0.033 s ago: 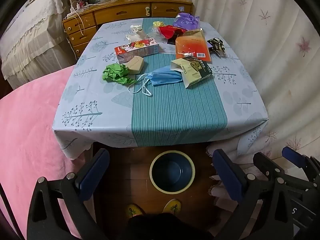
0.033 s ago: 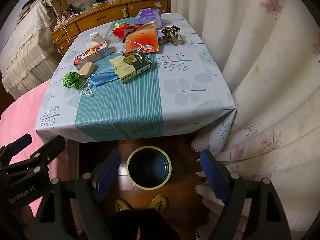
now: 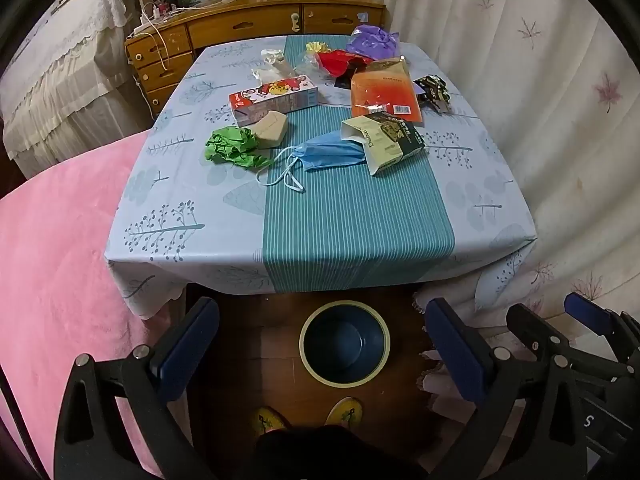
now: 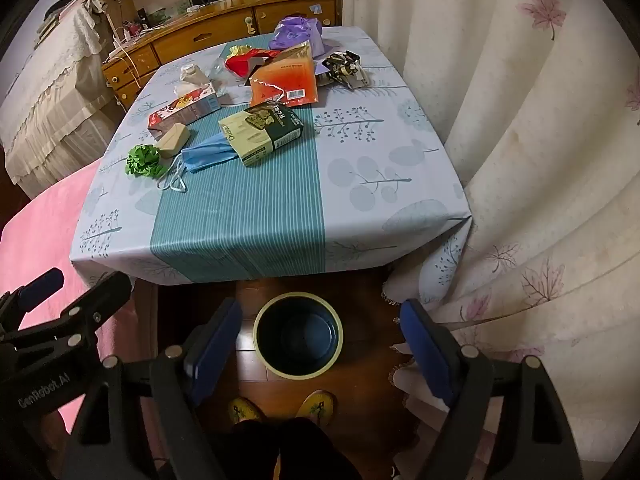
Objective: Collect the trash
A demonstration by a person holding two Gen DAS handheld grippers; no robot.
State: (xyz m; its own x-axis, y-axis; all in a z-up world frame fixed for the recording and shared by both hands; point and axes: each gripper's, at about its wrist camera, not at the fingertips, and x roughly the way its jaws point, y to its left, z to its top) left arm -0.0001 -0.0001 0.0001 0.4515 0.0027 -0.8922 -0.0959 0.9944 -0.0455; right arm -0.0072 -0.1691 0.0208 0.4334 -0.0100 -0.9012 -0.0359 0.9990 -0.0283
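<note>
Trash lies on the table (image 3: 360, 232): crumpled green paper (image 3: 230, 148), a blue face mask (image 3: 330, 154), a green-and-cream box (image 3: 384, 140), a tan wedge (image 3: 272, 128), a red carton (image 3: 274, 98), an orange packet (image 3: 382, 90), red wrapper (image 3: 340, 60) and a purple bag (image 3: 370, 42). A blue bin (image 3: 345, 342) with a cream rim stands on the floor before the table; it also shows in the right wrist view (image 4: 298, 334). My left gripper (image 3: 322, 346) and right gripper (image 4: 322, 348) are both open and empty, held above the bin.
A pink bedcover (image 3: 52, 240) lies left of the table. A curtain (image 4: 540, 160) hangs along the right. A wooden dresser (image 3: 240, 36) stands behind the table. The person's yellow slippers (image 3: 308, 418) are on the wood floor below the bin.
</note>
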